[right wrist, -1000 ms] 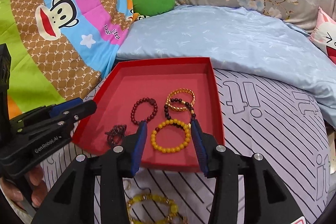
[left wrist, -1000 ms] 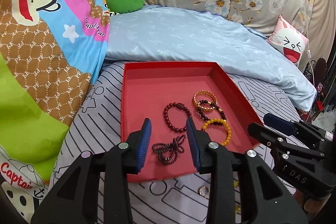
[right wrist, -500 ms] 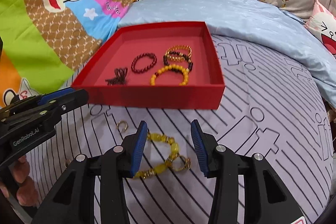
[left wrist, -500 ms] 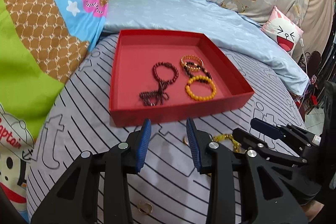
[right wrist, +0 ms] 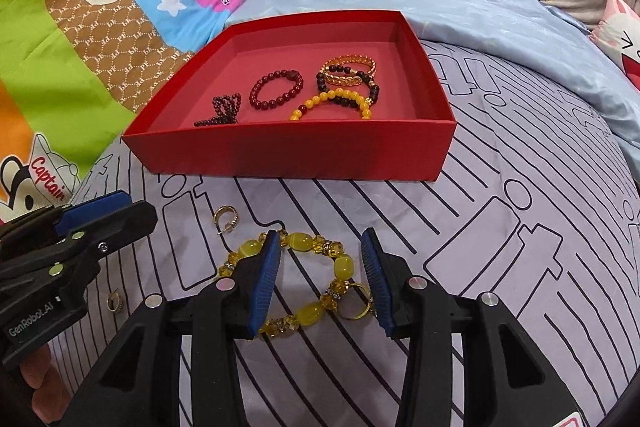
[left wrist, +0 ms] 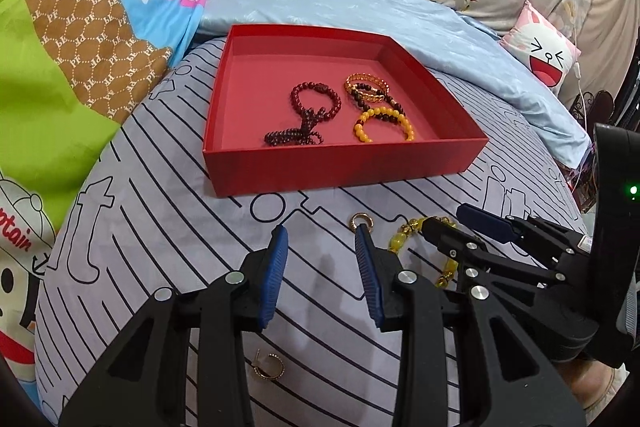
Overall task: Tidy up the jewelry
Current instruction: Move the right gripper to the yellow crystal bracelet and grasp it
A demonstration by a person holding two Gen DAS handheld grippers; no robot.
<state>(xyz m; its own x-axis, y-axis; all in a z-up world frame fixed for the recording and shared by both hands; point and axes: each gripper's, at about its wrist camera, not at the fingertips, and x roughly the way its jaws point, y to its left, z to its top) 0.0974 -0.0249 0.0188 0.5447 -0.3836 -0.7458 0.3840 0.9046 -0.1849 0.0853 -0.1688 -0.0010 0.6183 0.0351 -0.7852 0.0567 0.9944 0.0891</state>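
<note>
While both tools hover spread over the bed, right tool (right wrist: 320,247) straddling yellow bead bracelet (right wrist: 304,279), gold ring (right wrist: 354,309) by its right finger, left tool (left wrist: 320,241) empty, hoop earring (left wrist: 362,221) at its right fingertip, red tray (left wrist: 340,167) ahead holding bracelets.

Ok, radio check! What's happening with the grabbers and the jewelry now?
Left gripper and right gripper both open, empty. Right straddles yellow beaded bracelet on striped sheet, outside red box. Nothing blocking.
</note>
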